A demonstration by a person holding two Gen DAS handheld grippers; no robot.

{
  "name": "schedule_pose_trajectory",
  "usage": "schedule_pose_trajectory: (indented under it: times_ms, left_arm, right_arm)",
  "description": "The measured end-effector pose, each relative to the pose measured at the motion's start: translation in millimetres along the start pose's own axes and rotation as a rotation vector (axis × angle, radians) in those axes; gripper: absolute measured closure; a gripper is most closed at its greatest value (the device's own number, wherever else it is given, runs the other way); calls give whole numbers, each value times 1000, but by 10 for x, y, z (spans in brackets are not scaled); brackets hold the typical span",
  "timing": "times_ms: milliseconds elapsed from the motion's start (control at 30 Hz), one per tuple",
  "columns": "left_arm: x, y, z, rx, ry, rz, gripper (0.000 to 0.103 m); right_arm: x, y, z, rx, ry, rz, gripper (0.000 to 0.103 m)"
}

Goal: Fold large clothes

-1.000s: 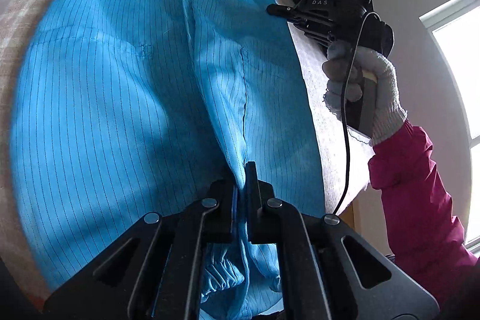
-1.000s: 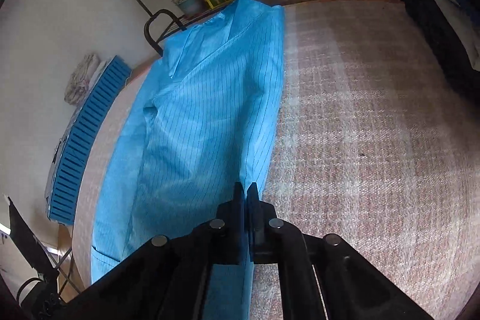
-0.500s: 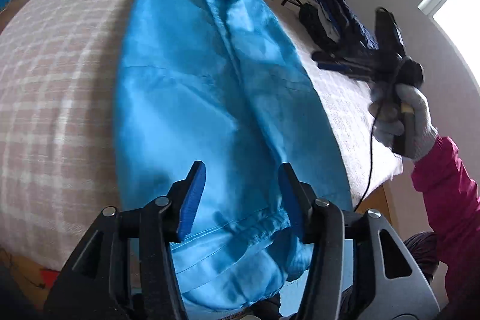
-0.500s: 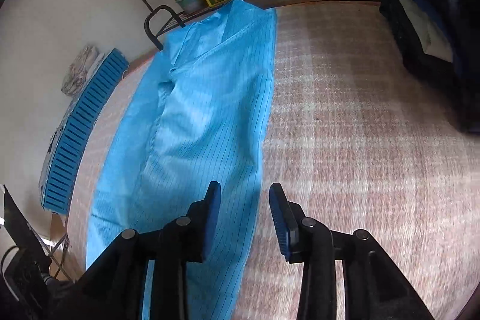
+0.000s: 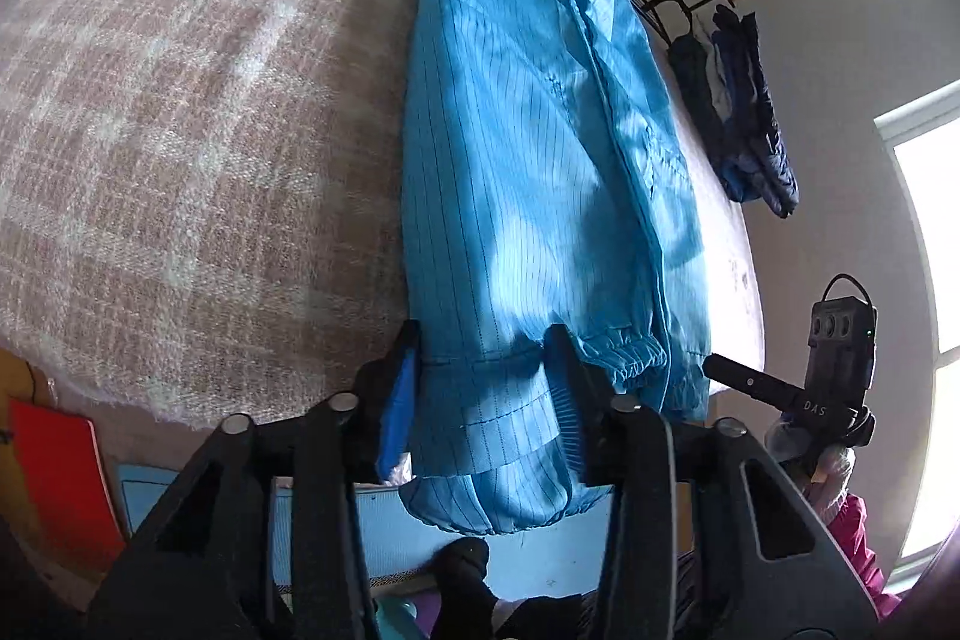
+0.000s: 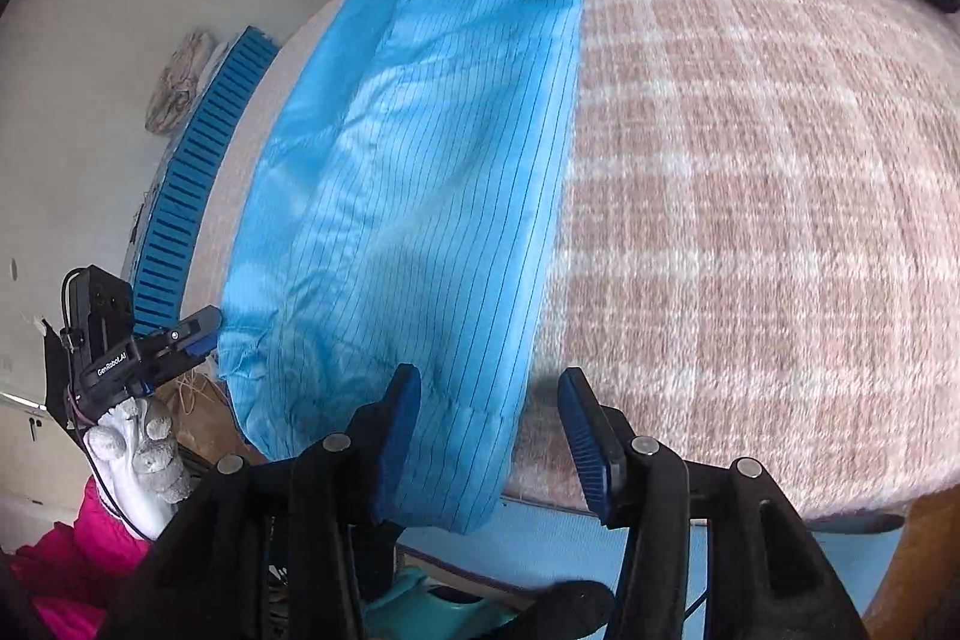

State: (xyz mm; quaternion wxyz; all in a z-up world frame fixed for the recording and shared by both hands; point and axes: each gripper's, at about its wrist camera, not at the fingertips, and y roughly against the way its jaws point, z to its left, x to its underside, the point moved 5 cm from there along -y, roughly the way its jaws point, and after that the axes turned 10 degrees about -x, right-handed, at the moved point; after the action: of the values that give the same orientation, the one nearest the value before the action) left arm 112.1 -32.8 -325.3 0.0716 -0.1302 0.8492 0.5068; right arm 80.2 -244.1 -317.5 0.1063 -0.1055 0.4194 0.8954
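Left wrist | left gripper (image 5: 486,388) parted, closing | blue garment (image 5: 528,172) lies folded

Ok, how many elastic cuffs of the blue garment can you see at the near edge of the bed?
1 for certain: a gathered elastic cuff lies on the blue garment, right of the left gripper. The other sleeve may be folded under.

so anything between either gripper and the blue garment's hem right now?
Nothing visible. The blue garment hem hangs off the table edge between the open left gripper; the open right gripper straddles its other corner.
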Motion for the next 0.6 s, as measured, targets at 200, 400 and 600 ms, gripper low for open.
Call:
schedule_pose_trajectory:
  times_ms: [200,400,600]
  left_arm:
    - [-102,-53,-22,71,35,17,101]
    - [-116,235,65,35,-37,-41,102]
    - [-76,48,52,28,-36,4,94]
  right_arm:
    - [30,-127,81,-4,42,16,98]
    - [57,62,66,-1,57,-31,103]
    - [83,-38,1,24,61,-20,103]
